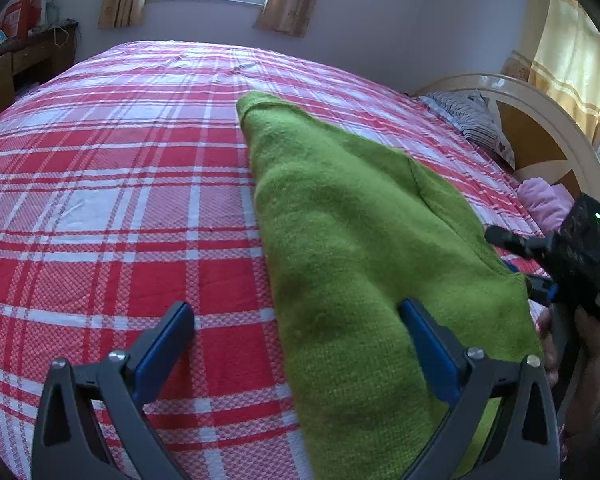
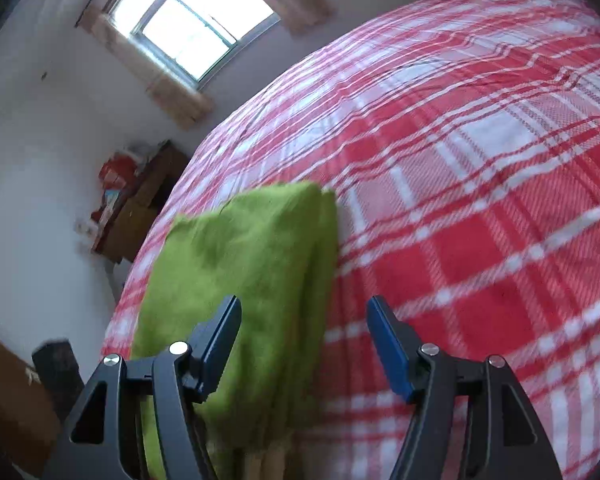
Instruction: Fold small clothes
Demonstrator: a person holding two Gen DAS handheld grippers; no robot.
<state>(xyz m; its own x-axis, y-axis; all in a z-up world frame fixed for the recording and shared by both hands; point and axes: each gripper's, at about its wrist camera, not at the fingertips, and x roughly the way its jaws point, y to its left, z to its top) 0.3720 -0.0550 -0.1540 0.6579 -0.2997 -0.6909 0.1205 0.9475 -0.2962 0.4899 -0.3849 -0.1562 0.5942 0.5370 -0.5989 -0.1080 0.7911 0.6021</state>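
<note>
Left gripper (image 1: 296, 332) spread wide, empty, poised over near edge of green cloth (image 1: 352, 248). Right gripper (image 2: 304, 336) likewise spread, gripping nothing. Cloth lies folded lengthwise on plaid bedsheet (image 1: 120, 200), likely awaiting cross fold.

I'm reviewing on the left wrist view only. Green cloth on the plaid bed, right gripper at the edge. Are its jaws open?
Observer: Yes. The right gripper stands open, its blue pads apart and nothing between them.
Operator: Where is it relative to the green cloth?
Observer: It straddles the cloth's folded right edge, one finger over green, the other over the plaid bedspread.
Operator: Does that edge look layered?
Observer: Yes, stacked layers show along it.
</note>
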